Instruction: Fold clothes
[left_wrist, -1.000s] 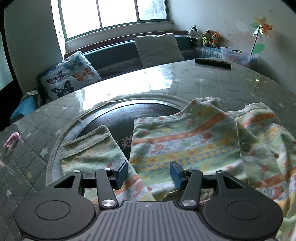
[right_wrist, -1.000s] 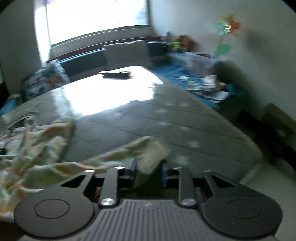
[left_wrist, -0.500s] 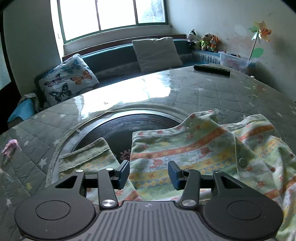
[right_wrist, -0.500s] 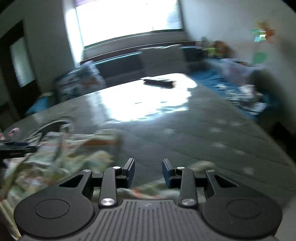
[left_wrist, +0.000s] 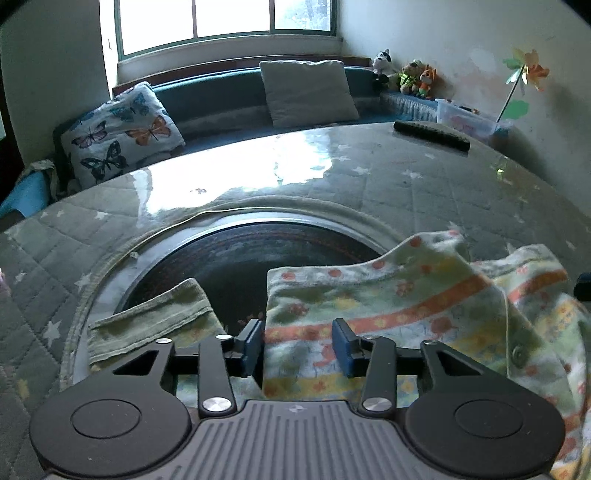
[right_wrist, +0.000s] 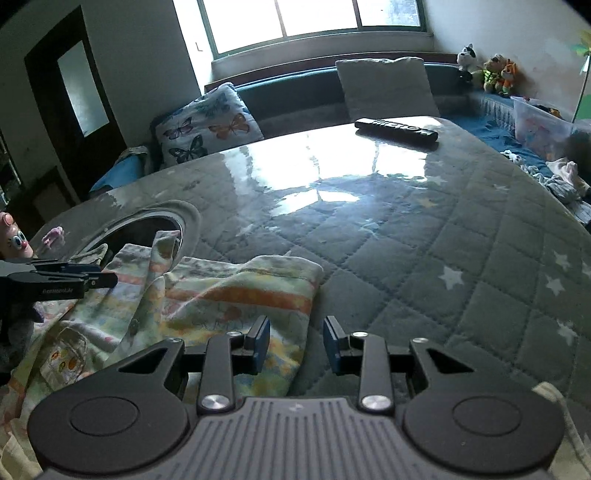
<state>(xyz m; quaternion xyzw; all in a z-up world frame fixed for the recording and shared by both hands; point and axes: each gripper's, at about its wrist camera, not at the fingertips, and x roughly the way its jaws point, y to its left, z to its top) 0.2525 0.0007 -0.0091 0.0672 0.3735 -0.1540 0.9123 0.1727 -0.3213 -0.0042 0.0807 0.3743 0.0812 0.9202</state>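
A striped, flower-printed child's garment (left_wrist: 413, 317) lies rumpled across the lower right of the left wrist view, on a grey quilted, star-patterned table cover (left_wrist: 424, 192). Its green-cuffed sleeve (left_wrist: 155, 317) reaches to the lower left over a dark round inset (left_wrist: 258, 258) in the table. The left gripper (left_wrist: 298, 345) hovers over the garment's edge; its jaws have just been closing, yet the blue pads stay apart with cloth lying under the gap, not pinched. In the right wrist view the garment (right_wrist: 221, 295) fills the lower left, and the right gripper (right_wrist: 296, 341) stands spread over its right edge, gripping nothing. A black remote control (right_wrist: 397, 129) rests at the table's far edge.
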